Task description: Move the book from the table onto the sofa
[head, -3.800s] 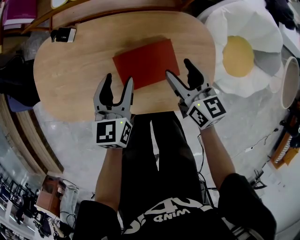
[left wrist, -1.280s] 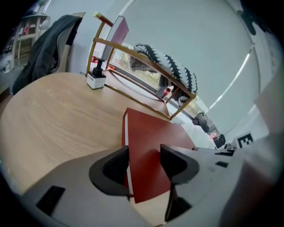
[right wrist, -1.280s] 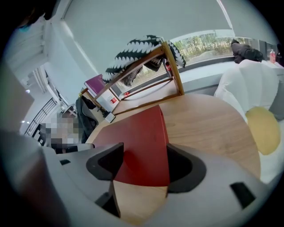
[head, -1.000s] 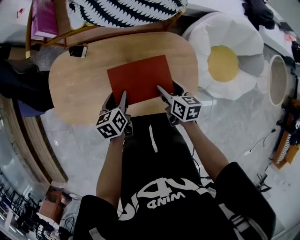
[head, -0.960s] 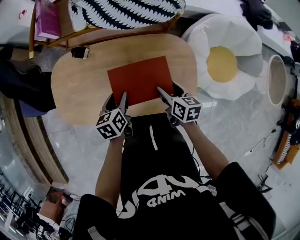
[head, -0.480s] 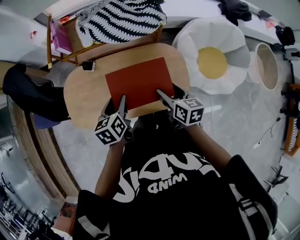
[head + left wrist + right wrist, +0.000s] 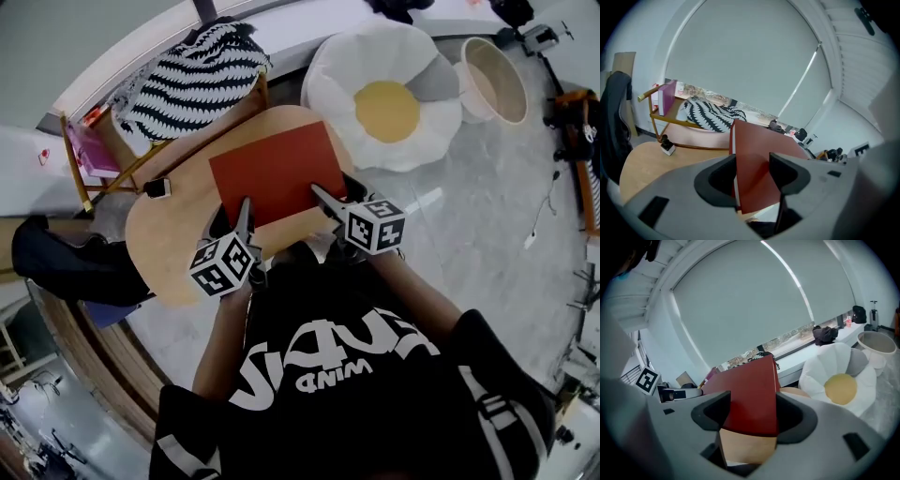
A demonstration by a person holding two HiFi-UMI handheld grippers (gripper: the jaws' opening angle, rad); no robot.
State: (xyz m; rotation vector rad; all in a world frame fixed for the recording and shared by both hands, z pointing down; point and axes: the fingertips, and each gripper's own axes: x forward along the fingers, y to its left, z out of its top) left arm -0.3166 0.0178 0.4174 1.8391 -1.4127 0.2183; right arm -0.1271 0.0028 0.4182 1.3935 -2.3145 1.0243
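Note:
A red book [image 7: 274, 172] is held over the oval wooden table [image 7: 169, 234] by its near edge. My left gripper [image 7: 243, 215] is shut on its near left corner. At the near right corner my right gripper [image 7: 322, 198] is shut on it too. In the left gripper view the book [image 7: 761, 145] stands tilted between the jaws of the left gripper [image 7: 752, 165], far end raised. The right gripper view has the book [image 7: 750, 394] pinched in the right gripper [image 7: 752, 411], with the table [image 7: 745, 448] below.
A white fried-egg-shaped cushion seat [image 7: 389, 94] lies on the floor right of the table. Behind the table a wooden rack [image 7: 103, 150] carries a black-and-white striped cushion [image 7: 187, 80]. A small black-and-white device [image 7: 157, 187] sits on the table's left. A beige basket [image 7: 495, 66] stands far right.
Both grippers went from open in front of the book to shut on its near edge. The book has since risen off the table, and the view has pulled back.

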